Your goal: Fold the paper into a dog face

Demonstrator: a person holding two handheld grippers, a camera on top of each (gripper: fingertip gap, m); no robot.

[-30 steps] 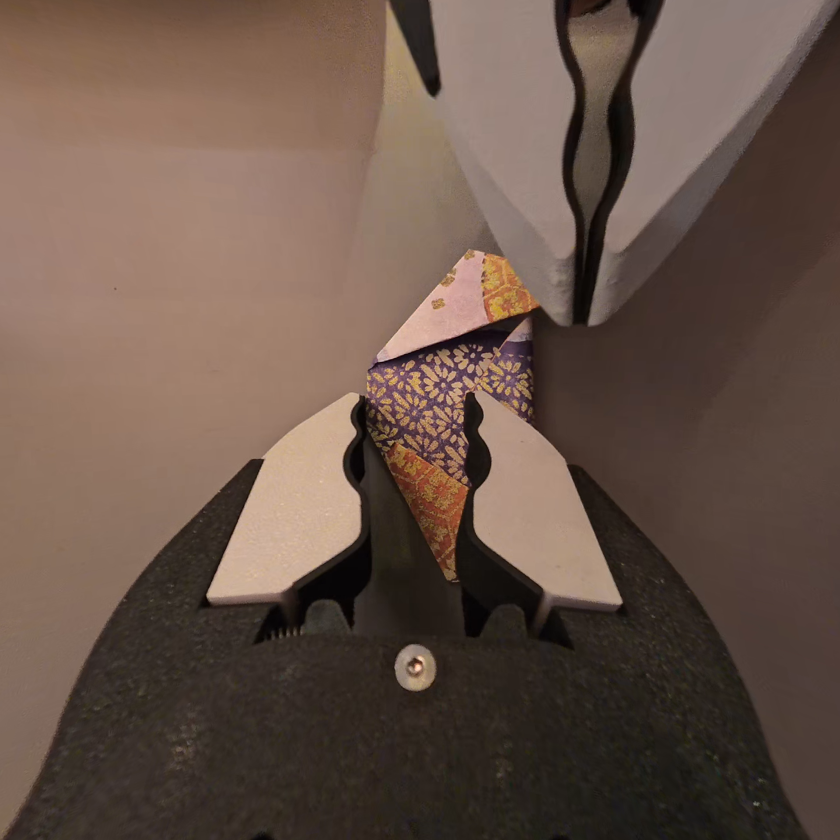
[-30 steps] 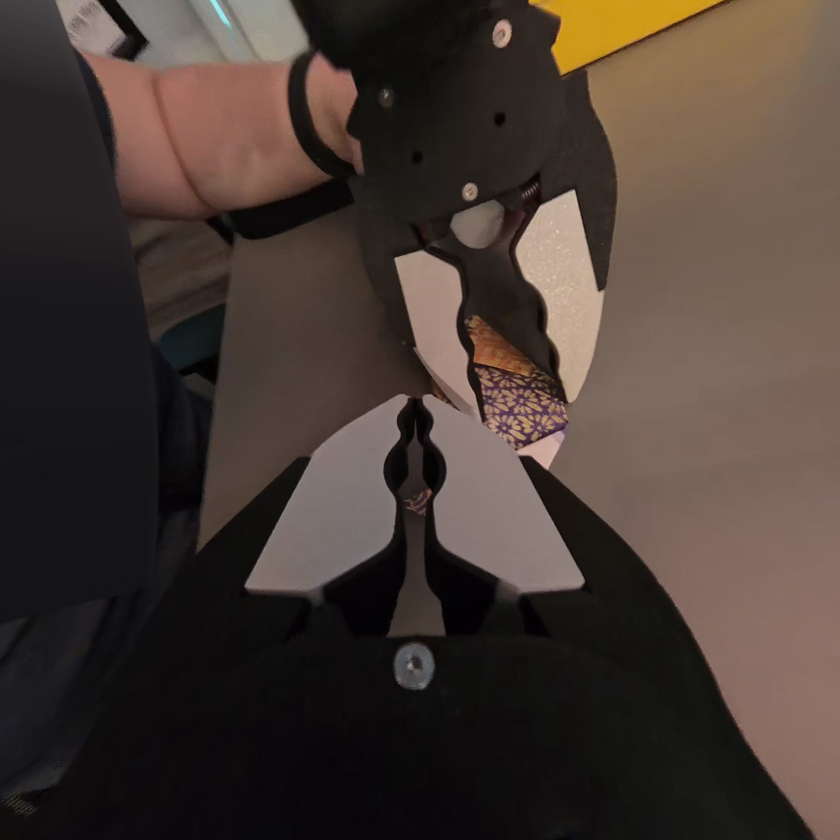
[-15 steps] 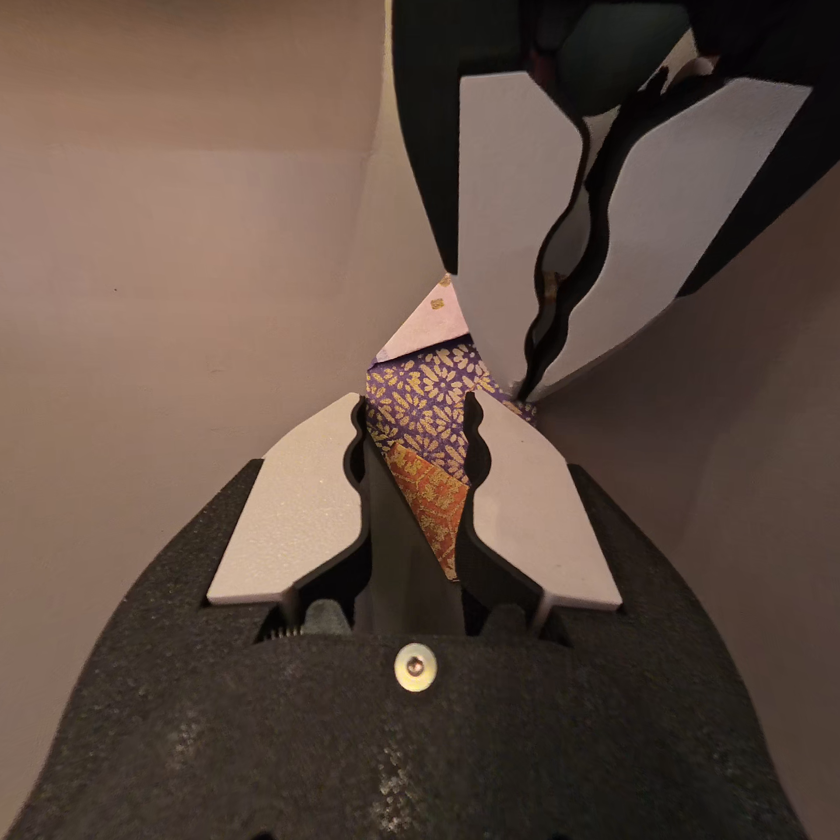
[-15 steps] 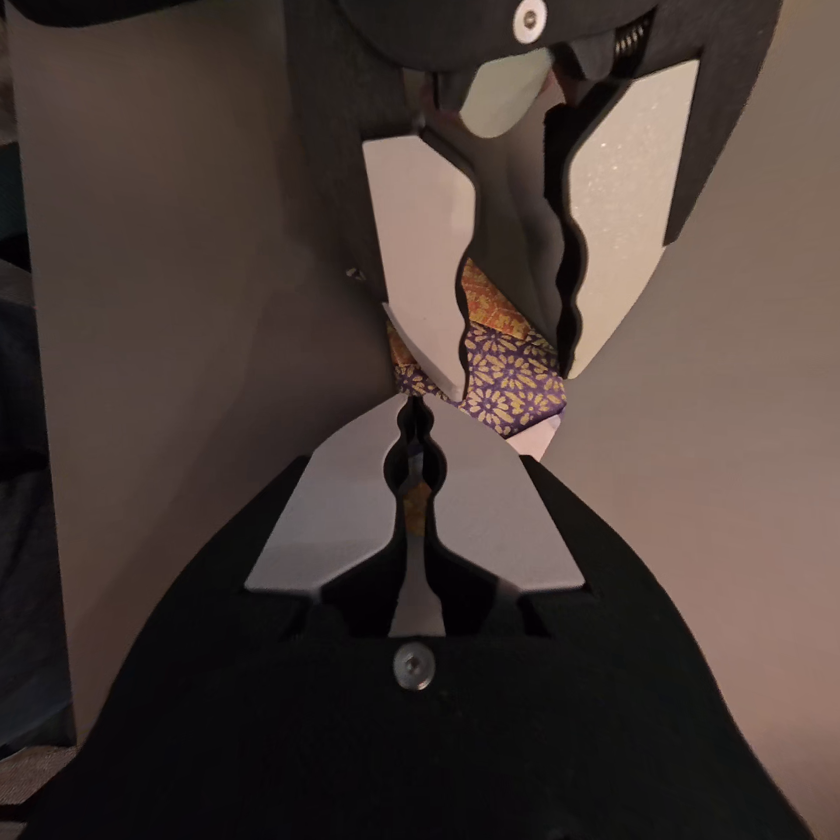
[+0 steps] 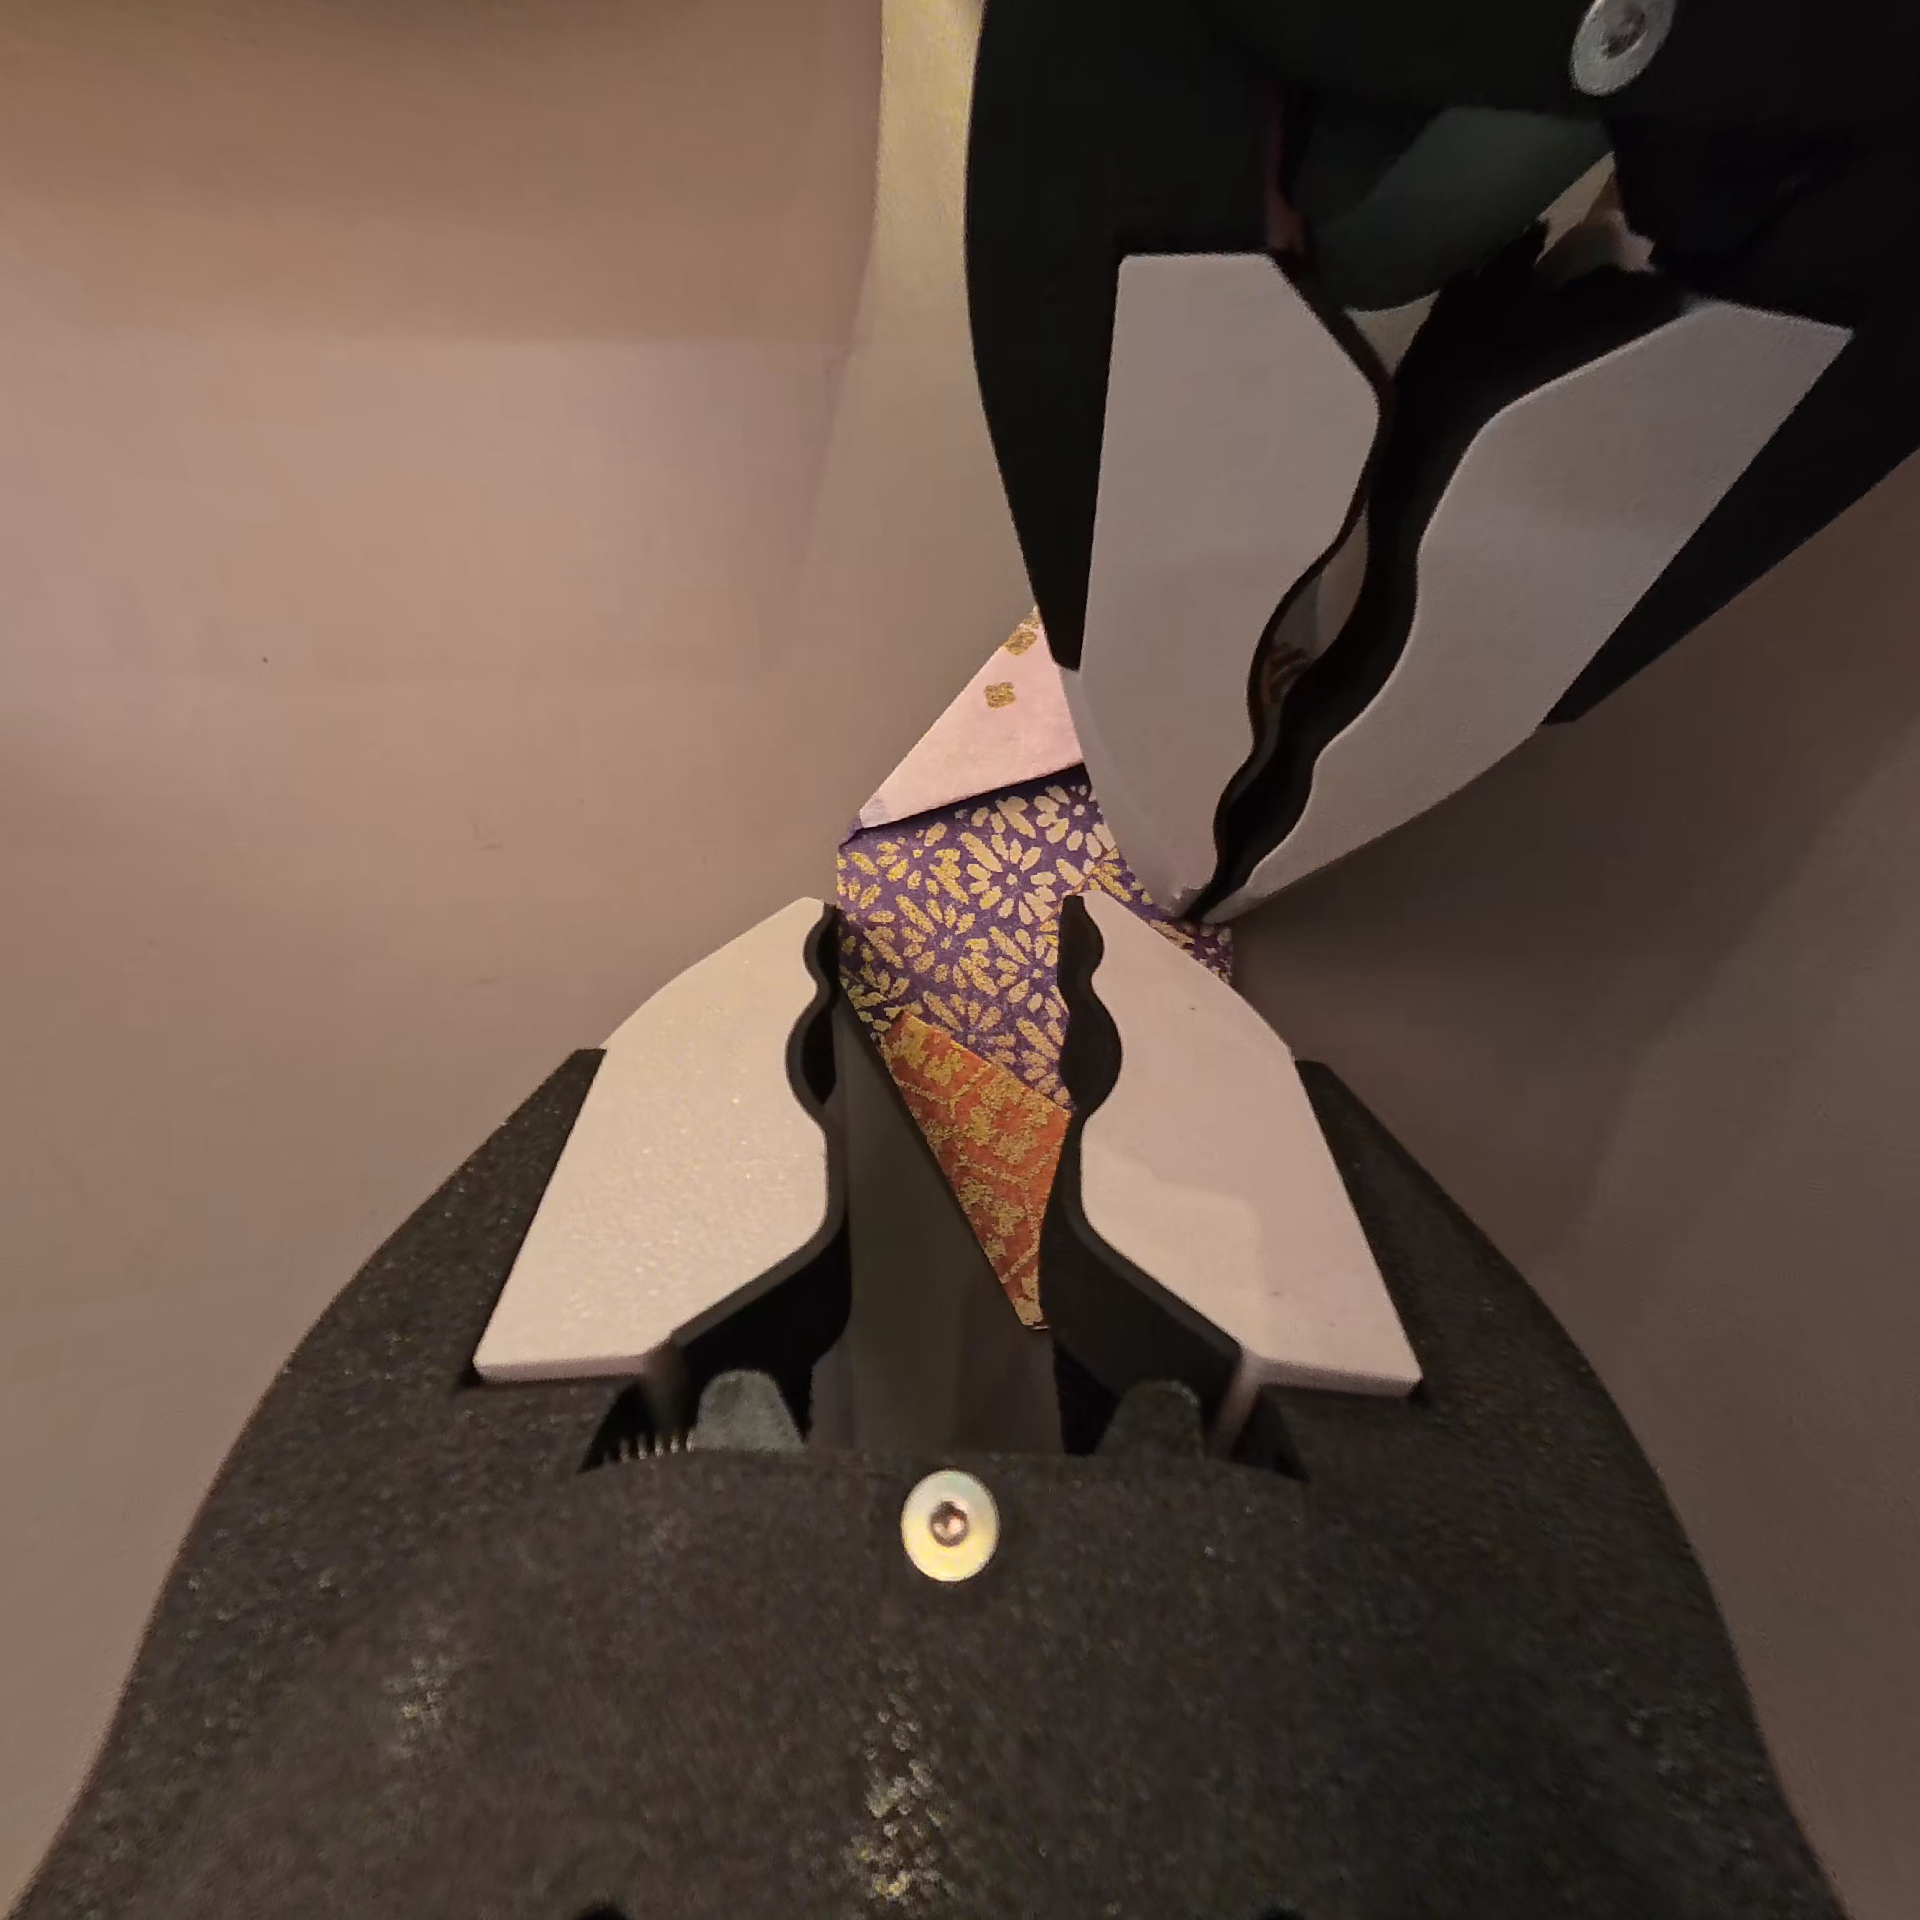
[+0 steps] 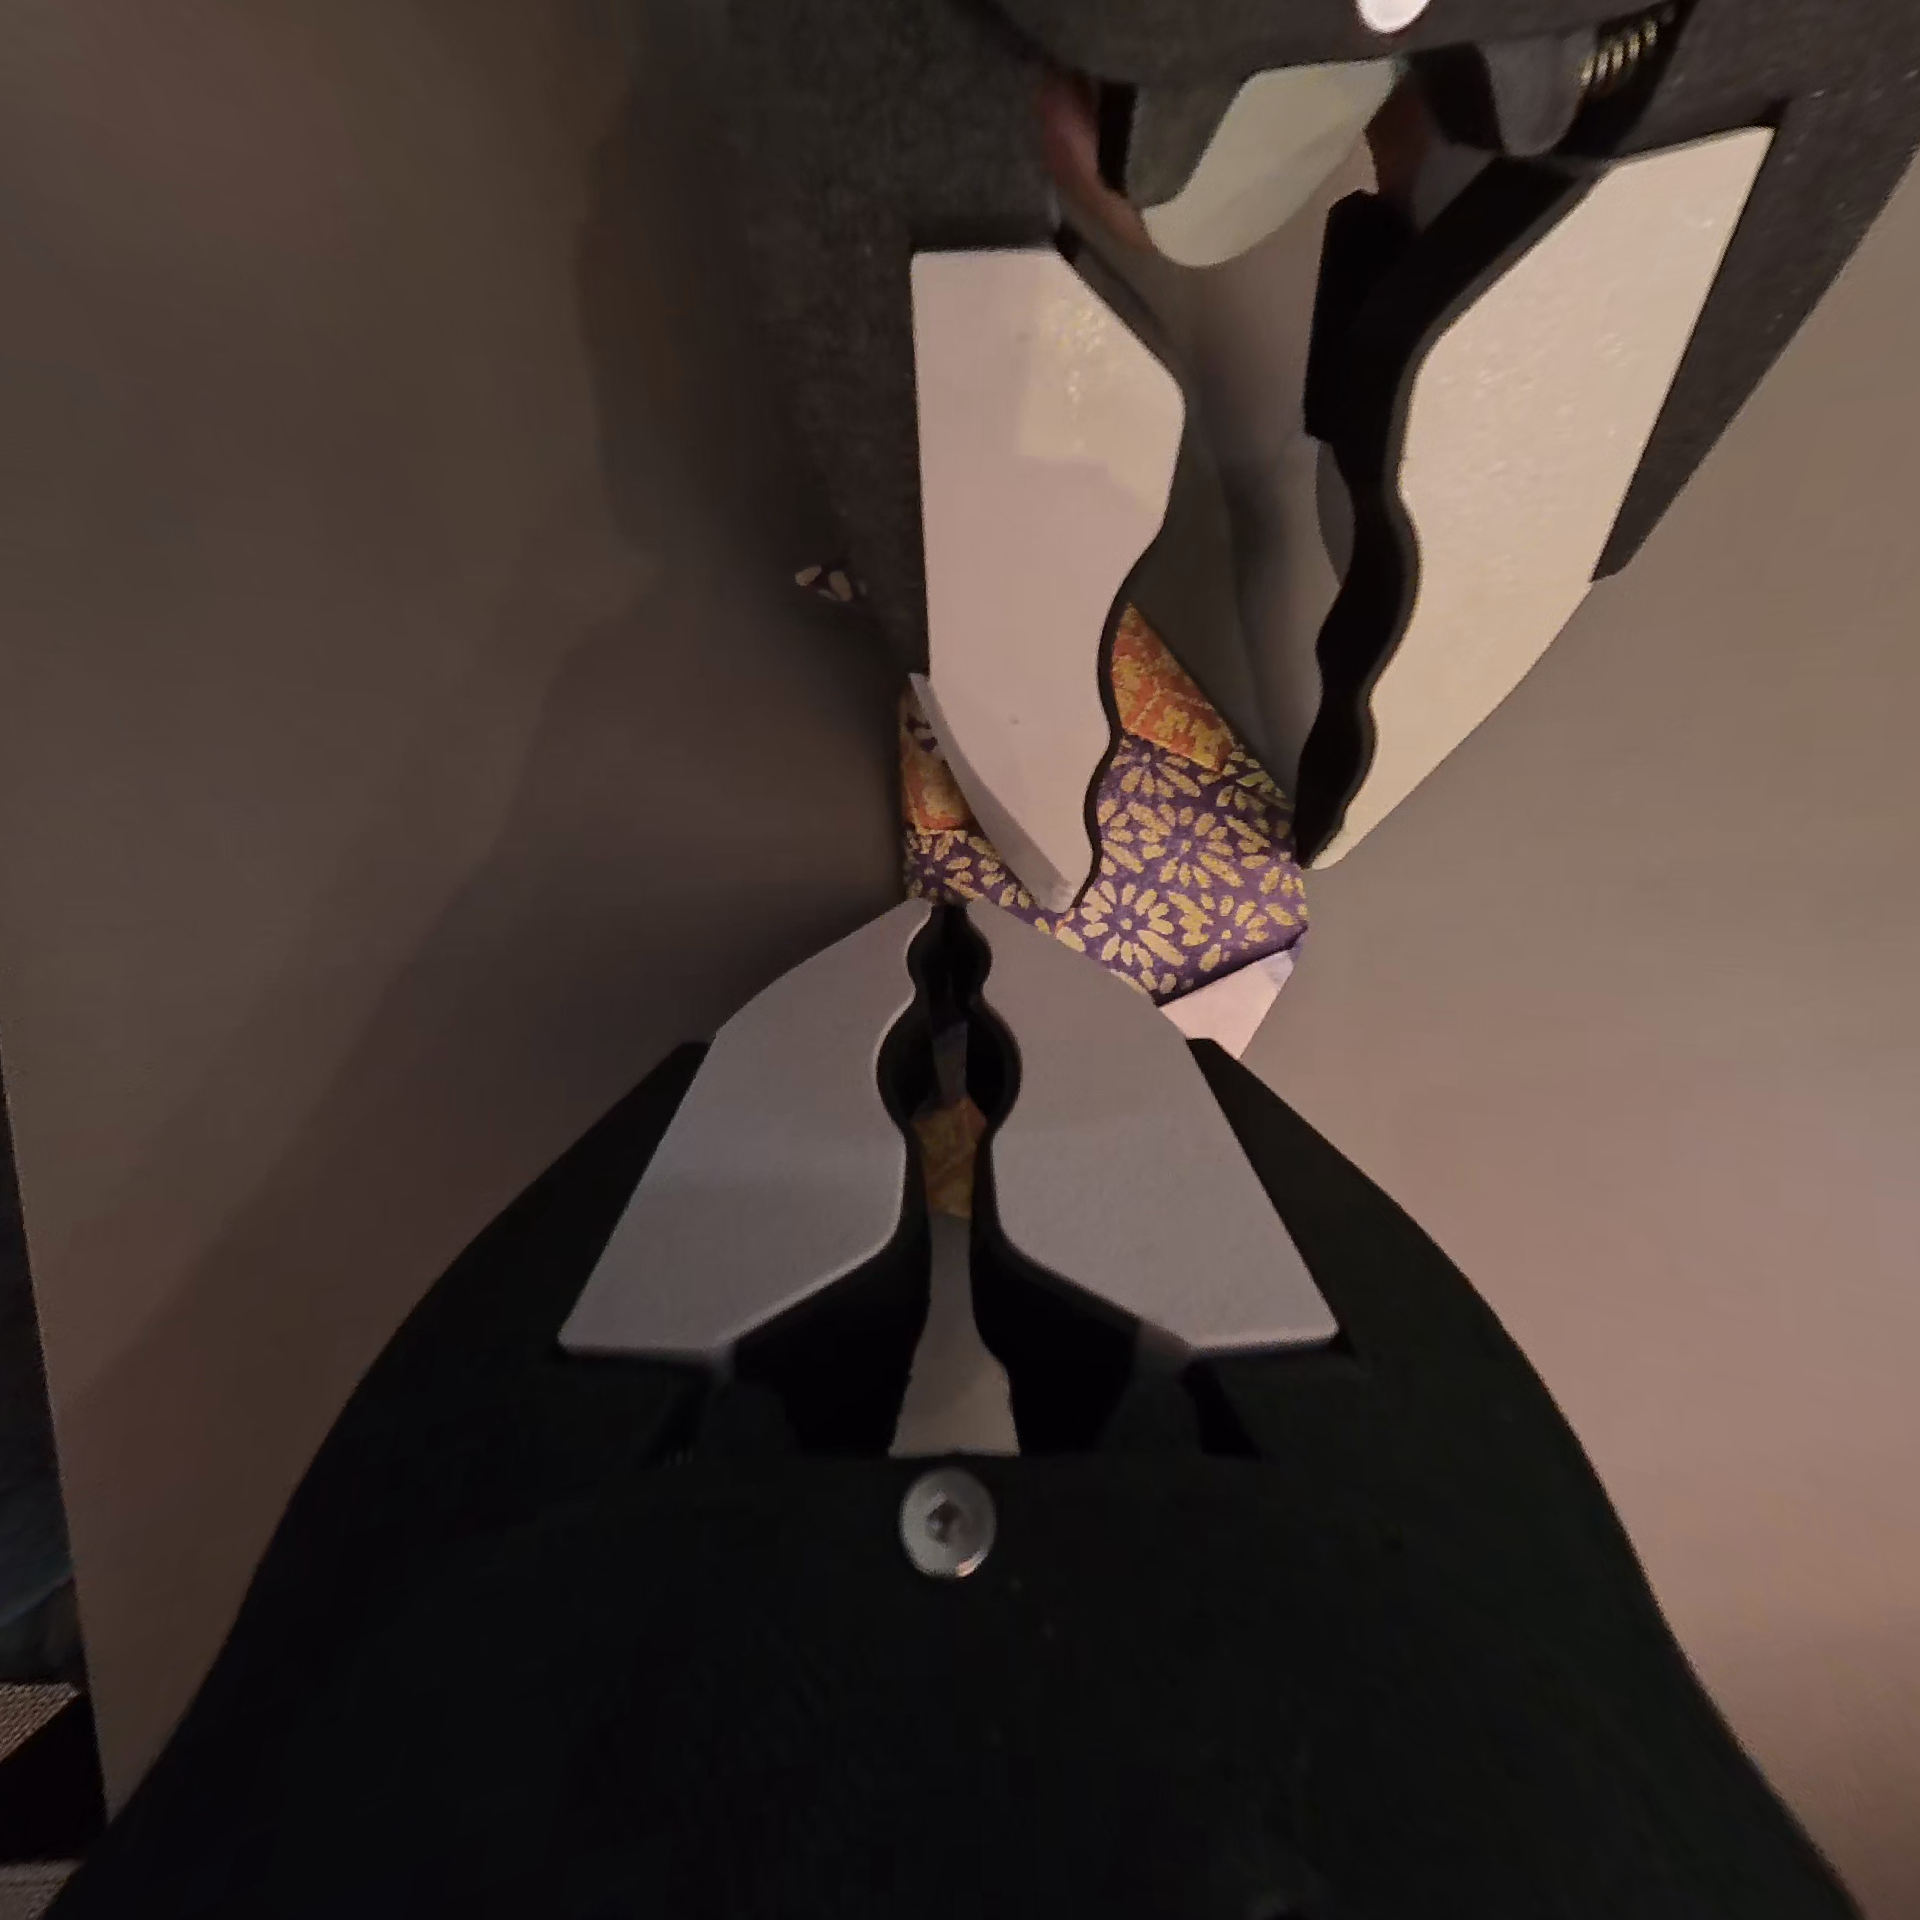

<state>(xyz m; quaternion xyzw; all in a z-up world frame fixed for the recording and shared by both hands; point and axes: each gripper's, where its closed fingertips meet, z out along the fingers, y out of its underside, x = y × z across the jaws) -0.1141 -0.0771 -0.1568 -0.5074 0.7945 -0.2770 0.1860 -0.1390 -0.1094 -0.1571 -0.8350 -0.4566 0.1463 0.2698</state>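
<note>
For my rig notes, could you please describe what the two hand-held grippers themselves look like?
Both match. The left hand-held gripper and right hand-held gripper each have a rough black textured body, two flat pale grey angular fingers lined with wavy black inner pads, and one silver screw centred on the body. A small spring shows near a finger base.

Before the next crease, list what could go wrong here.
1. The right gripper is shut on a corner of the patterned origami paper while the open left gripper straddles the rest on the table; pulling could tear it or slip the corner free.
2. The two grippers' tips sit very close, so they may collide.
3. The white flap lies partly hidden under the right gripper, so the crease could land crooked.
</note>
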